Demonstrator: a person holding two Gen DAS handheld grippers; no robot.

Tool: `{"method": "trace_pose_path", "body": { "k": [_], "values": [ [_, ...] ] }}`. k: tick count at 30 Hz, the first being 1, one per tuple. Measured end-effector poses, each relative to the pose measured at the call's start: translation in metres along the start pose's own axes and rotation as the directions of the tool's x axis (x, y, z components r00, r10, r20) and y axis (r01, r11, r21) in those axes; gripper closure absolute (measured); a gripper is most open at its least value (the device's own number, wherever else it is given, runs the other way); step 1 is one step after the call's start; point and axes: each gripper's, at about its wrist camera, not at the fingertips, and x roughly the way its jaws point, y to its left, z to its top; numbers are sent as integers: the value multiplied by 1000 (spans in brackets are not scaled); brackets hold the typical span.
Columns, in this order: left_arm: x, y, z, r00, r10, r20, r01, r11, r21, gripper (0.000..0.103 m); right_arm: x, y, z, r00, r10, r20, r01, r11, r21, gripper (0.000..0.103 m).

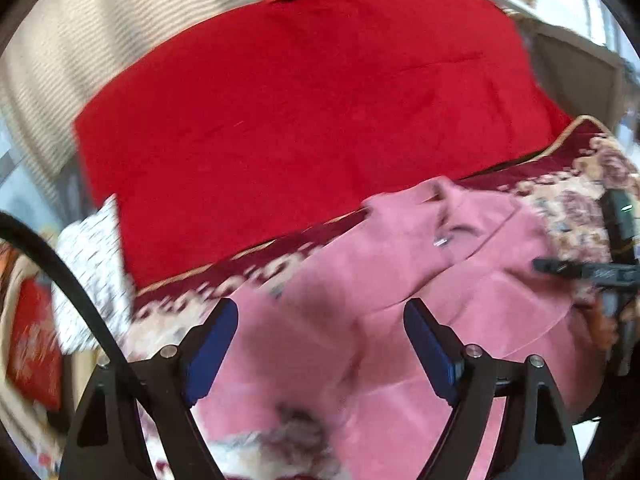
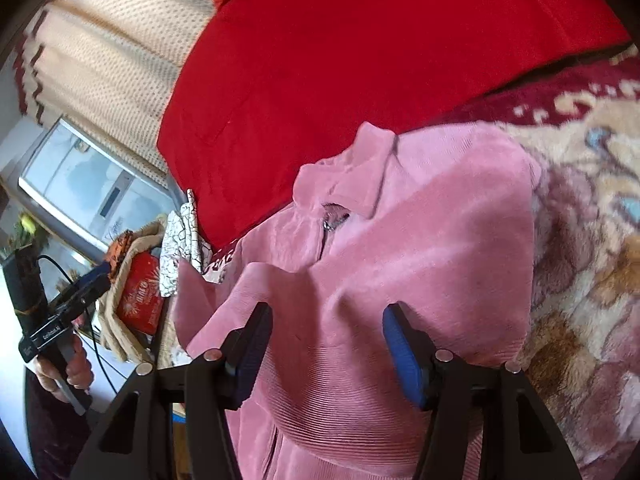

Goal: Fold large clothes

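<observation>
A pink corduroy zip jacket (image 1: 400, 280) lies on a floral plush blanket (image 1: 580, 200) on the bed, collar toward the red pillow. It also shows in the right wrist view (image 2: 400, 260), with its zipper pull (image 2: 328, 224) at the neck. My left gripper (image 1: 320, 312) is open and empty, hovering over the jacket's left part. My right gripper (image 2: 328, 320) is open and empty above the jacket's chest. The right gripper shows at the right edge of the left wrist view (image 1: 560, 266), and the left gripper, held in a hand, shows in the right wrist view (image 2: 96, 276).
A large red pillow (image 1: 300, 112) lies behind the jacket. A cream knitted cover (image 2: 120, 48) is beyond it. A black-and-white patterned cloth (image 1: 92, 264) and a red box (image 2: 140, 304) sit at the bed's left side. A window (image 2: 88, 188) is at far left.
</observation>
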Motion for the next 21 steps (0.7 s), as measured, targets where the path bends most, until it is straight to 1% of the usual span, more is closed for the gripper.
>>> {"method": "trace_pose_path", "body": {
  "k": [2,4,6,7,8,9,10,11,13,14,15,16,17,18,19,20,21],
  "values": [
    [-3,17,-20,1000,24,-3,-24,998,-59,18,-5,9,-2,1000,2,30,-1,999,-43,41],
    [-4,43,-40,999,37,-20,-40,986,-162,18,-8,20,-4,999,24,45,-20,996,-91,41],
    [-5,68,-64,999,43,-28,-49,959,-280,18,-4,29,-8,999,39,29,-35,991,-128,41],
    [-6,81,-76,999,39,-28,-46,938,-344,18,0,32,-10,999,35,14,-33,990,-138,41],
    [-5,93,-87,999,30,-33,-41,915,-402,18,6,33,-13,1000,22,-10,-24,989,-144,41],
    [-3,100,-94,999,22,-42,-38,897,-440,18,16,33,-16,999,-9,-50,2,989,-146,41],
    [1,110,-104,998,18,-59,-45,871,-488,18,27,31,-19,994,-55,-90,42,988,-147,43],
    [1,119,-110,997,24,-70,-57,849,-525,18,35,30,-22,990,-97,-107,79,985,-154,43],
    [9,138,-126,996,32,-81,-76,784,-616,18,34,37,-25,990,-122,-71,107,975,-195,42],
    [15,142,-131,996,36,-87,-84,762,-643,18,32,39,-25,992,-110,-68,96,976,-194,41],
    [21,148,-138,994,34,-103,-94,737,-670,18,29,41,-24,995,-76,-64,64,981,-181,41],
    [28,153,-145,993,12,-120,-92,712,-696,18,25,41,-23,997,-49,-53,39,985,-169,41],
    [32,155,-152,993,-18,-121,-75,692,-718,18,22,41,-21,999,-38,-39,31,986,-164,41],
    [37,156,-158,993,-56,-107,-42,669,-742,18,19,41,-20,999,-36,-21,32,986,-163,41],
    [42,158,-161,993,-97,-73,5,634,-774,18,15,39,-18,999,-36,-6,35,986,-160,41],
    [45,160,-162,992,-118,-45,36,606,-794,18,13,38,-16,999,-36,7,37,987,-155,41],
    [49,163,-162,990,-143,-7,76,567,-820,18,11,36,-14,999,-34,17,37,989,-145,41]
  ]
}}
